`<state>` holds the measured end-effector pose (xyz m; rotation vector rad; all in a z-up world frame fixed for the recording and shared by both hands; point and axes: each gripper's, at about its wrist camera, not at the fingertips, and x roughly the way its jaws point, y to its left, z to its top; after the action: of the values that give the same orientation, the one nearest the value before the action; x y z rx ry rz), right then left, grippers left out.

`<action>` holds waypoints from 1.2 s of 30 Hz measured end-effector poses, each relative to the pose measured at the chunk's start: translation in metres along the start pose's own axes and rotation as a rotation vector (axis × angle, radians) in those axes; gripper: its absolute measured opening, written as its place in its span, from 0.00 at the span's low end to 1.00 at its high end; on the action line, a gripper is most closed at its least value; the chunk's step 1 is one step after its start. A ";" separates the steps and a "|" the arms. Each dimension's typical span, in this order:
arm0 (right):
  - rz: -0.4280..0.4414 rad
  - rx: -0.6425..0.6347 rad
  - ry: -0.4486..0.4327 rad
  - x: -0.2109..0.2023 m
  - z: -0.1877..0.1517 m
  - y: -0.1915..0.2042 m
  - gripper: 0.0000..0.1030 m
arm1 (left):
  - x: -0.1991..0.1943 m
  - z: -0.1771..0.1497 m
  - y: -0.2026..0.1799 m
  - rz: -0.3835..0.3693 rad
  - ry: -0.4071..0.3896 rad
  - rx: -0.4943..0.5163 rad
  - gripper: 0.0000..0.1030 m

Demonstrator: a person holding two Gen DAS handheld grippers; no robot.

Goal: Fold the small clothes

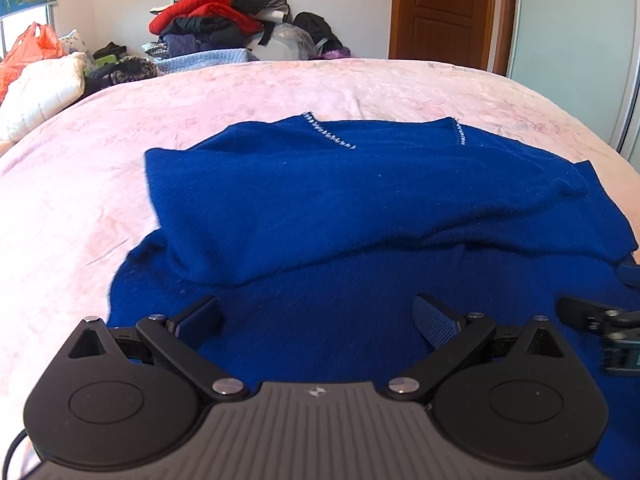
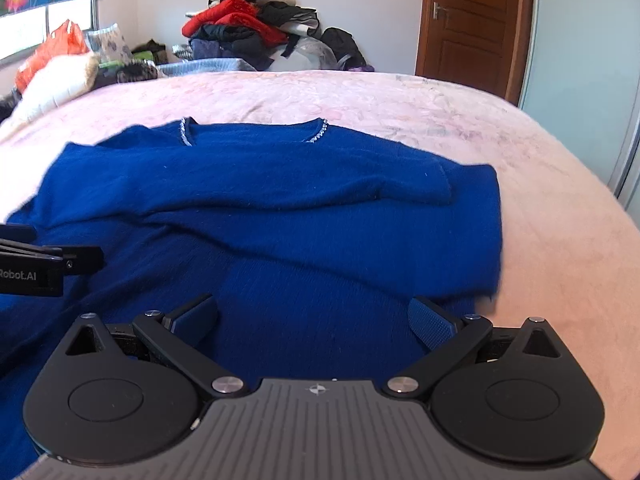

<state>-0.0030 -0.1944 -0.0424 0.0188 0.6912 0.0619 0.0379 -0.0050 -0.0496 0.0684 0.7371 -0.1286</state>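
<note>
Above the near hem of the blue knitted sweater (image 1: 320,208), both the left gripper (image 1: 316,320) and right gripper (image 2: 314,318) hover with jaws spread, seemingly poised to pinch it for a fold.

Fuzzy matt knit sweater (image 1: 360,208) – plush pink blanket (image 1: 100,184) – glossy wood door (image 1: 440,8)

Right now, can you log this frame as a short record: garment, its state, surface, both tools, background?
garment: blue sweater
state: sleeves folded across the body, neckline at far end
surface: pink bedspread
left tool: open, over the near hem, holding nothing
right tool: open, over the near hem, holding nothing
background: clothes pile, wooden door
</note>
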 end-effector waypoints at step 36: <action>0.082 -0.001 -0.024 -0.074 -0.046 -0.007 0.99 | -0.035 -0.034 0.019 0.077 0.018 0.019 1.00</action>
<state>-0.0889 -0.2062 -0.0308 0.0467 0.6668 0.1401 -0.0078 0.0204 -0.0511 0.1157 0.7502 -0.0619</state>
